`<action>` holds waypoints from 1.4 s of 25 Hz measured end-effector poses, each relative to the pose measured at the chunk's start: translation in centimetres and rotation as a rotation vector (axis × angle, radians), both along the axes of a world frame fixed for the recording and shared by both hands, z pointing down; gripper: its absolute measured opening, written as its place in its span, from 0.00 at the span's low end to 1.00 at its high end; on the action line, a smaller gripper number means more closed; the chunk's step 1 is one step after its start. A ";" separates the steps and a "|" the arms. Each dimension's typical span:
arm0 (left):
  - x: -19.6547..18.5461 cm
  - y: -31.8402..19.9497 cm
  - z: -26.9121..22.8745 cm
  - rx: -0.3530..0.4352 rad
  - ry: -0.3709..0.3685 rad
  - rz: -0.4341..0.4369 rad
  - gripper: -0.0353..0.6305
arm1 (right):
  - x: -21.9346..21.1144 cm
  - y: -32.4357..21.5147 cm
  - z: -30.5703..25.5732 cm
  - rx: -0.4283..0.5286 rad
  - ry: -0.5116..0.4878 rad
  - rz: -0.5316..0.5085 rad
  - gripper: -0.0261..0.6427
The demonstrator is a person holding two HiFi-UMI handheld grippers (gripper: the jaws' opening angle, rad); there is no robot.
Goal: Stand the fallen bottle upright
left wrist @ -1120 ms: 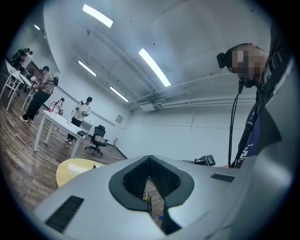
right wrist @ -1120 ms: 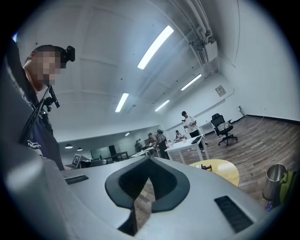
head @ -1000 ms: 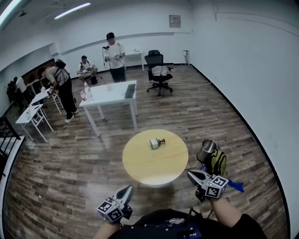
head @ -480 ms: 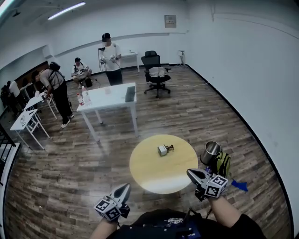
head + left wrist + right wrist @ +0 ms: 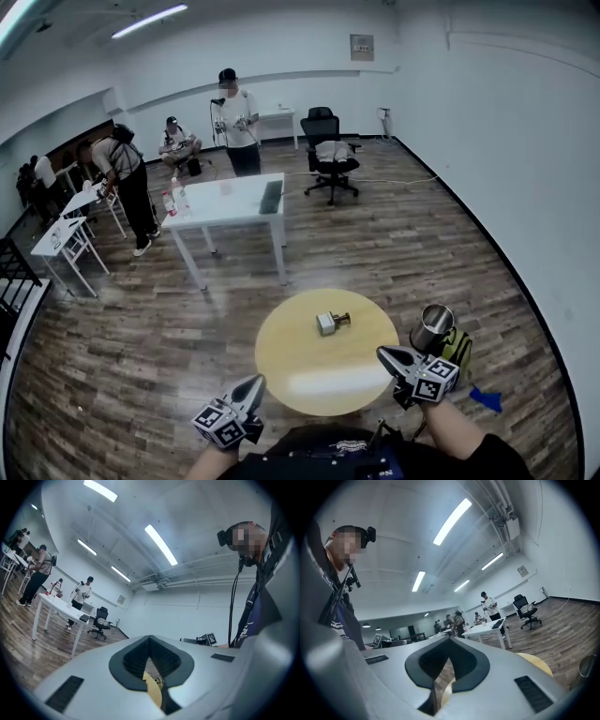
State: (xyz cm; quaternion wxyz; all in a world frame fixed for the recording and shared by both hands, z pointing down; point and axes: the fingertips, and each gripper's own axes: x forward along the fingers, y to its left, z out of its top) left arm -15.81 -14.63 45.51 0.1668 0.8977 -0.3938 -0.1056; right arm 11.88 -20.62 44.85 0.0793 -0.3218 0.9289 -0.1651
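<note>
A small square glass bottle (image 5: 328, 322) with a brownish cap lies on its side near the middle of the round yellow table (image 5: 319, 375). My left gripper (image 5: 257, 382) hangs shut and empty in front of the table's near left edge. My right gripper (image 5: 382, 352) is shut and empty too, just off the near right edge. In the left gripper view the jaws (image 5: 150, 637) meet at a point, and a slice of the yellow table top (image 5: 153, 687) shows through their cut-out. The right gripper (image 5: 450, 639) points level, with the table (image 5: 534, 663) to its right.
A shiny metal cup (image 5: 432, 328) stands on a yellow-green bag (image 5: 458, 348) right of the table, with a blue scrap (image 5: 487, 400) on the wood floor nearby. Farther off are a white desk (image 5: 230, 202), an office chair (image 5: 330, 155) and several people.
Both grippers and the head have moved forward towards the round table, which now lies closer in view. The bottle has not moved on the table. Both jaws stay shut.
</note>
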 end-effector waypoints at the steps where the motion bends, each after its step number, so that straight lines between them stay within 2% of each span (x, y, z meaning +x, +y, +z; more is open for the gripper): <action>1: 1.4 -0.7 -0.2 0.000 0.006 -0.013 0.06 | 1.1 -1.2 -0.1 0.002 0.004 -0.017 0.07; 9: 11.8 -6.1 -0.8 0.015 0.007 -0.075 0.06 | 9.1 -9.1 -0.3 0.024 0.005 -0.122 0.07; 13: 13.8 -8.2 0.1 -0.014 -0.010 -0.084 0.06 | 10.7 -11.9 1.0 -0.005 -0.012 -0.136 0.07; 17: 13.3 -10.4 1.2 -0.031 -0.020 -0.101 0.06 | 11.1 -13.9 2.5 -0.018 -0.015 -0.137 0.07; 22: 12.1 -14.5 1.3 -0.028 -0.012 -0.069 0.06 | 9.6 -17.2 3.3 -0.034 0.000 -0.112 0.07; 28: 6.0 -19.3 3.2 -0.054 -0.002 0.001 0.06 | 3.7 -20.8 3.5 -0.047 0.021 -0.052 0.07; 35: -1.6 -25.5 3.5 -0.045 -0.007 0.085 0.06 | -4.6 -25.3 3.4 -0.043 0.045 0.006 0.07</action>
